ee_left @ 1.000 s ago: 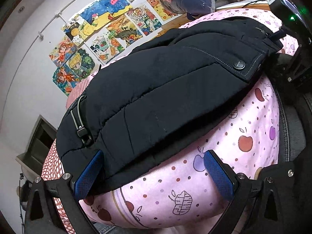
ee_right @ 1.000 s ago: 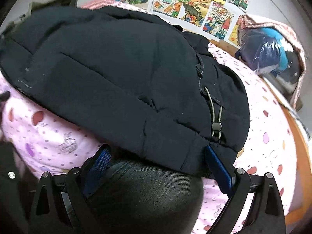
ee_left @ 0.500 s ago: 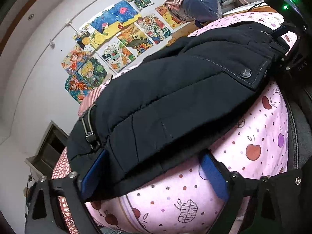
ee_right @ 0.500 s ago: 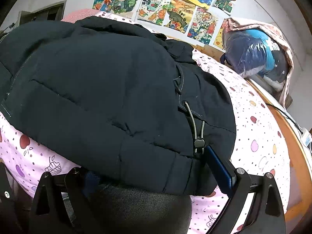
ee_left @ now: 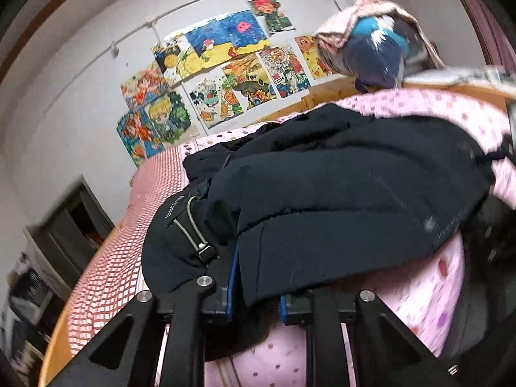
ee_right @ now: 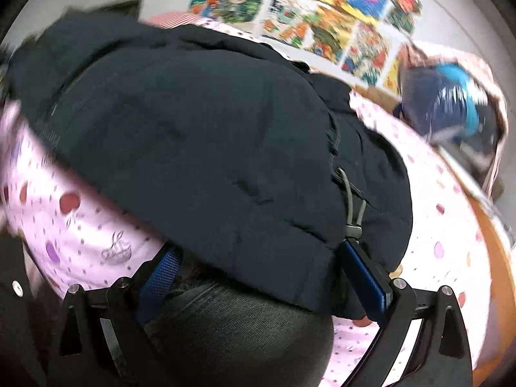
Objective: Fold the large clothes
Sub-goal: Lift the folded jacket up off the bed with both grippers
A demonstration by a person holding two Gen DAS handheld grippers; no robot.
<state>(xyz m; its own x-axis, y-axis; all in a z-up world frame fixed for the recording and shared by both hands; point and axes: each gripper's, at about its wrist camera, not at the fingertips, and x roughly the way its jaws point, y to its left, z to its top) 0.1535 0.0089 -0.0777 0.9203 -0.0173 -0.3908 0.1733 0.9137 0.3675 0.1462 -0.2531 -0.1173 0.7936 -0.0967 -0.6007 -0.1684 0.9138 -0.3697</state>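
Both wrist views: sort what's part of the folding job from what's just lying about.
Part of the job:
black jacket
left gripper, closed on the jacket's hem
right gripper, open at the hem
pink bedsheet

Just there:
drawings on the wall
bundle of bedding
checked pillow

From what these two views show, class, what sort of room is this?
Probably a child's bedroom: a pink fruit-print bedsheet under the black padded jacket, colourful cartoon drawings stuck on the white wall, and a wooden bed frame.
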